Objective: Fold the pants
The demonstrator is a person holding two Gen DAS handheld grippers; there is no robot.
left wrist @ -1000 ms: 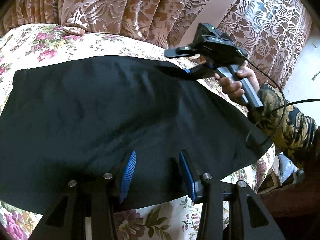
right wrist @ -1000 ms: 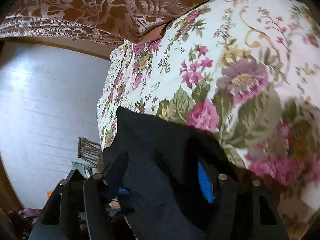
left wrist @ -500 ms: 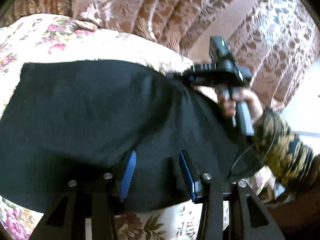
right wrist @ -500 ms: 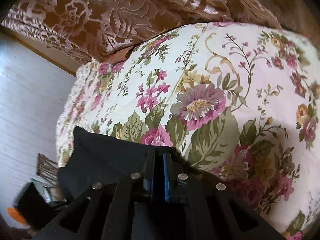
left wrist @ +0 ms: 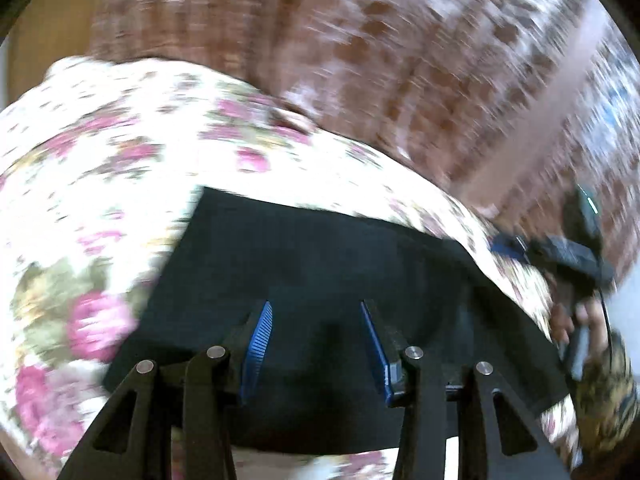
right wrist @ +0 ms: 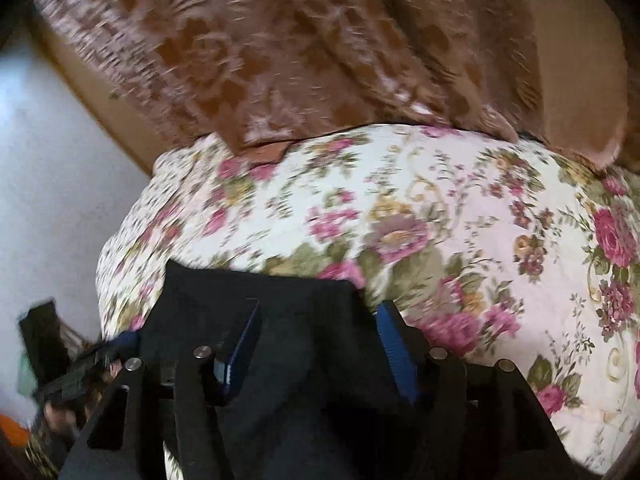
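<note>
Black pants (left wrist: 320, 264) lie folded flat on a floral bedspread (left wrist: 100, 184). My left gripper (left wrist: 316, 312) is open, its blue pads spread over the near part of the pants. My right gripper (right wrist: 316, 312) is open too, over the pants' far corner (right wrist: 256, 292); in the left wrist view it shows at the right edge (left wrist: 508, 246), held by a hand. The left gripper shows dimly at the lower left of the right wrist view (right wrist: 120, 340). Both views are motion-blurred.
Brown patterned curtains (left wrist: 360, 60) hang behind the bed (right wrist: 500, 240). A pale floor (right wrist: 52, 184) lies beyond the bed's left edge in the right wrist view.
My right gripper was shut on the pants' corner half a second ago and has since opened. The pants look shorter, with more bedspread showing. Both cameras have swung.
</note>
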